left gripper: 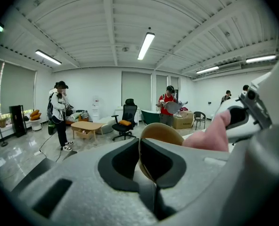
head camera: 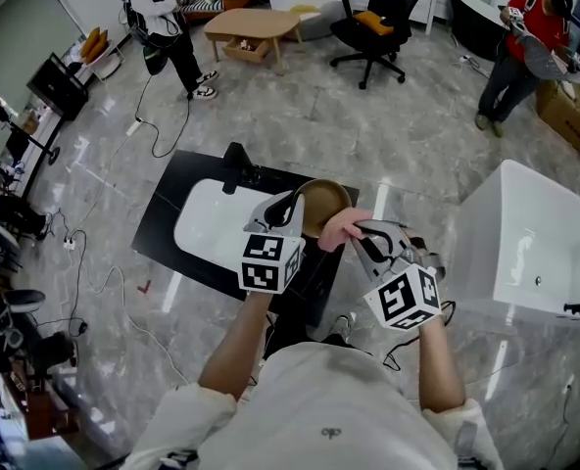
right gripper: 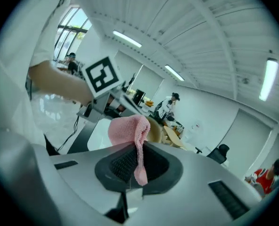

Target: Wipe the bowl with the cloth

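Observation:
A tan wooden bowl (head camera: 322,204) is held in the air over the sink, with my left gripper (head camera: 292,207) shut on its rim. In the left gripper view the bowl (left gripper: 161,134) stands edge-on between the jaws. My right gripper (head camera: 354,229) is shut on a pink knitted cloth (head camera: 335,226), which rests against the bowl's near rim. In the right gripper view the cloth (right gripper: 129,132) bunches above the jaws, a strip hangs down between them, and the bowl (right gripper: 154,132) shows just behind it.
Below the grippers a white sink basin (head camera: 210,218) sits in a black countertop (head camera: 177,186) with a black faucet (head camera: 235,164). A white bathtub (head camera: 535,248) stands to the right. Cables trail over the marble floor, and people stand at the back.

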Motion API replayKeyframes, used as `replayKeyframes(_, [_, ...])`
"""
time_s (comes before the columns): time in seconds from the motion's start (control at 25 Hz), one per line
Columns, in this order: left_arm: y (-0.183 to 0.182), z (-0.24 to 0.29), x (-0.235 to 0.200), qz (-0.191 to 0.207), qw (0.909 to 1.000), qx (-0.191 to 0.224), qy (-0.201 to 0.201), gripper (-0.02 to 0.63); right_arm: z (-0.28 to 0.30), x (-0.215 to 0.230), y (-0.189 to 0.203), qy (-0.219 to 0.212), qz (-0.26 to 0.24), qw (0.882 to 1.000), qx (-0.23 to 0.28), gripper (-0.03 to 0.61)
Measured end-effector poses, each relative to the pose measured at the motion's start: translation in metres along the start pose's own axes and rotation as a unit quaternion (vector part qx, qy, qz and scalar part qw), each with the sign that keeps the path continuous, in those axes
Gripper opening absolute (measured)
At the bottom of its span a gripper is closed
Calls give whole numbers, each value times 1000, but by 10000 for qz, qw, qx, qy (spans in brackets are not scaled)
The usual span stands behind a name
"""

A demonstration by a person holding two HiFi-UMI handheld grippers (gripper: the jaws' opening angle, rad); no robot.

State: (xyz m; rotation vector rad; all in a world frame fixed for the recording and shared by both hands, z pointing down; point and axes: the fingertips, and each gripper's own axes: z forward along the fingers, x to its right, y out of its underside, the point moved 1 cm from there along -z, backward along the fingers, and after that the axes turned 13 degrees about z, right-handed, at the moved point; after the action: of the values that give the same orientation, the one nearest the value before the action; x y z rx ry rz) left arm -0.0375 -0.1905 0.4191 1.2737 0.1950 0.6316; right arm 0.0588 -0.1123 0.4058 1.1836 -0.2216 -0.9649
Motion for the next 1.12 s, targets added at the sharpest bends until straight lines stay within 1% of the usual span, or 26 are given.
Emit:
replayKeyframes(0.08, [1, 1, -5, -57, 10000, -28, -33, 25, -16, 16, -8, 173, 549, 9968, 555, 15])
replayKeyframes(0.16, [5, 3, -8, -136, 9999, -83, -58, 25, -31, 31, -8, 382, 1040, 9895, 925, 15])
replayKeyframes(0.24, [10, 6, -12, -244, 9996, -142, -62, 25, -41, 42, -1, 546, 1468, 9818, 1076, 15])
replayKeyframes(0.28, [12, 7, -13, -292, 9994, -164, -56, 25, -44, 44, 4, 557, 1682, 9778, 1119, 15])
replayKeyframes(0.48, [22, 13, -13, -445, 9986, -293, -8, 25, -52, 42, 33, 401, 2553, 9569, 1325, 15])
replayKeyframes(0.72, [48, 22, -8, -746, 9952, -629, 57, 25, -52, 37, 65, 349, 3181, 9388, 1278, 15])
replayKeyframes(1.12, [122, 52, 8, -1119, 9842, -1356, 207, 25, -27, 37, 113, 440, 3569, 9295, 814, 15])
